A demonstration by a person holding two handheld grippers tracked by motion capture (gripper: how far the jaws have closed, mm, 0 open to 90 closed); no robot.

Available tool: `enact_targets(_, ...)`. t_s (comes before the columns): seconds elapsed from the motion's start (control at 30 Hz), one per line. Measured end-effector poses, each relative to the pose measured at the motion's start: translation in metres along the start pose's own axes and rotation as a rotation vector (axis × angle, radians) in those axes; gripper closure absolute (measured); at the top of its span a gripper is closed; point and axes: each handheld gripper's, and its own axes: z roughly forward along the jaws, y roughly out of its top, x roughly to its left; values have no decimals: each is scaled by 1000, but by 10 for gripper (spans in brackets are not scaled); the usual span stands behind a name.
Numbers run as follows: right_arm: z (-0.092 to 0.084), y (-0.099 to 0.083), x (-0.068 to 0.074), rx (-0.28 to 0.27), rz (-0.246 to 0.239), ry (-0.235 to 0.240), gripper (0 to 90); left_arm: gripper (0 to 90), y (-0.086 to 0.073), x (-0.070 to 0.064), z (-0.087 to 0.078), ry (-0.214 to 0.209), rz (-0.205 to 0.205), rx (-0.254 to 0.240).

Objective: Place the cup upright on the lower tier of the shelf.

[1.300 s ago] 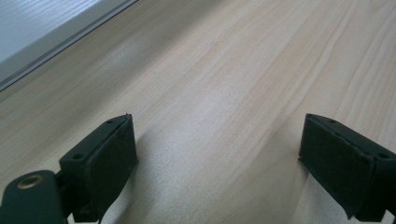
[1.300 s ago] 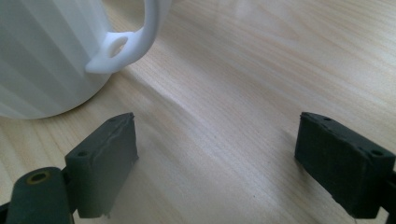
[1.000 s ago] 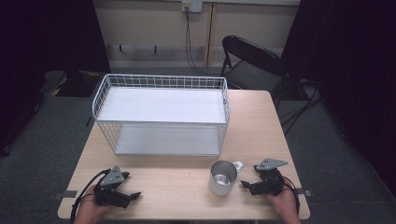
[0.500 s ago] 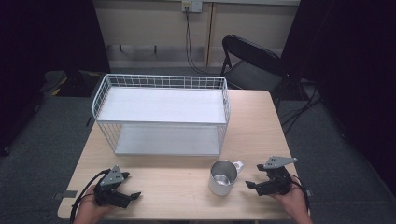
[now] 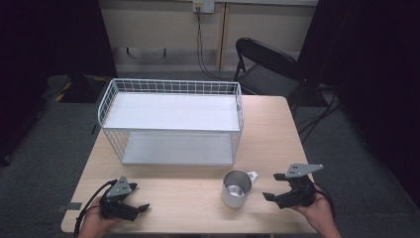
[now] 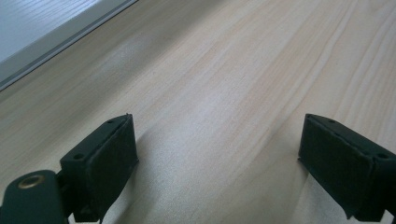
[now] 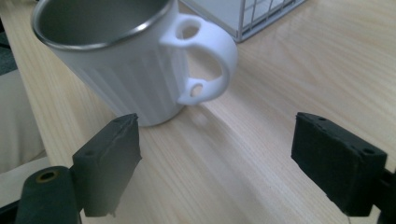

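You are aiming your right gripper (image 5: 274, 187) at the mug (image 5: 236, 189), which is standing upright on the desk (image 5: 277, 139) near its front edge, just in front of the wire shelf rack (image 5: 171, 121) and a little right of centre. The jaws are standing wide apart and holding nothing, near the mug but not touching it. In the right gripper view the mug (image 7: 121, 60) is showing a white ribbed wall, a bare metal rim and a white loop handle (image 7: 208, 60) turned toward you.

It looks like a light, stiff, empty cup — probably enamelled or coated metal, so the wall will likely be slick and hard rather than fragile. I would judge the handle the surest hold: the loop is facing your jaws and is narrow enough to close on. Pinching the rim could also work, though the smooth metal might slip.

Your left gripper (image 5: 140, 208) is sitting low at the front left of the desk, its jaws open and empty over bare wood.

The desk top is pale, smooth wood grain, so the mug may slide if nudged. Behind the desk a folding chair (image 5: 267, 67) is standing on grey carpet, with dark curtains at both sides and cables hanging down the back wall — plenty of clear space around you.
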Motion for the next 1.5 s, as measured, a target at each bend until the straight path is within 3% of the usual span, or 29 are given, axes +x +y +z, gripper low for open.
enact_targets(0.77, -8, 37, 29, -50, -94, 100, 149, 120, -1, 0, -1, 1, -3, -2)
enact_targets(1.27, 0, 49, 45, -67, -134, 171, 152, 121, -1, 0, -1, 2, -3, -2)
enact_targets(1.5, 13, 53, 54, -54, -154, 204, 164, 122, -1, 0, -1, 1, -2, -1)
